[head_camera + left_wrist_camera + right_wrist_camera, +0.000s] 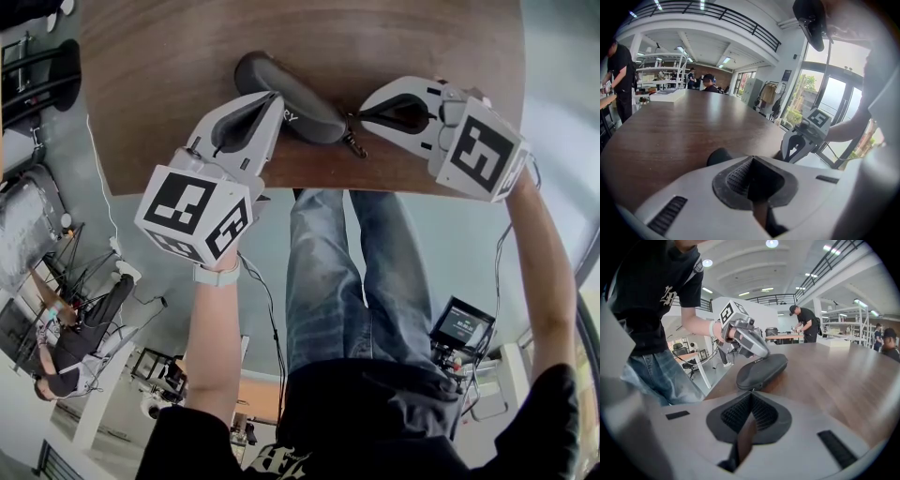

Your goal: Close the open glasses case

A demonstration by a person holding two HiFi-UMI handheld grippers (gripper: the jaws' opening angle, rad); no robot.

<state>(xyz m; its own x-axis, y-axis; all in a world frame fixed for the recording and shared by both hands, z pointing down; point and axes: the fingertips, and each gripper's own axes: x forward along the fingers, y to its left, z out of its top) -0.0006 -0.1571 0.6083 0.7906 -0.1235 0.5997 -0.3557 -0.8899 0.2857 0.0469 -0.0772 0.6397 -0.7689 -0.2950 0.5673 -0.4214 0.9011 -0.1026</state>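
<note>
Case point(289, 101): dark, lid down, on counter point(159, 56). Left gripper point(272, 101) and right gripper point(364, 112) flank it, fingers of both pressed together, empty.

Dark brown wood here, the counter point(178, 56) smooth-grained with a soft sheen that catches the ceiling lights, and on it the glasses case point(300, 108), charcoal and dead matt, a finely textured cloth-like shell with what looks like a small metal clip point(355, 143) at one end. The left claw point(270, 101) and the right claw point(367, 111) both show smooth, pale grey matt plastic shells, with black ribbed rubbery pads point(761, 414) set in the hollow. Below the counter edge, faded blue denim jeans point(328, 272), coarse cloth.
</note>
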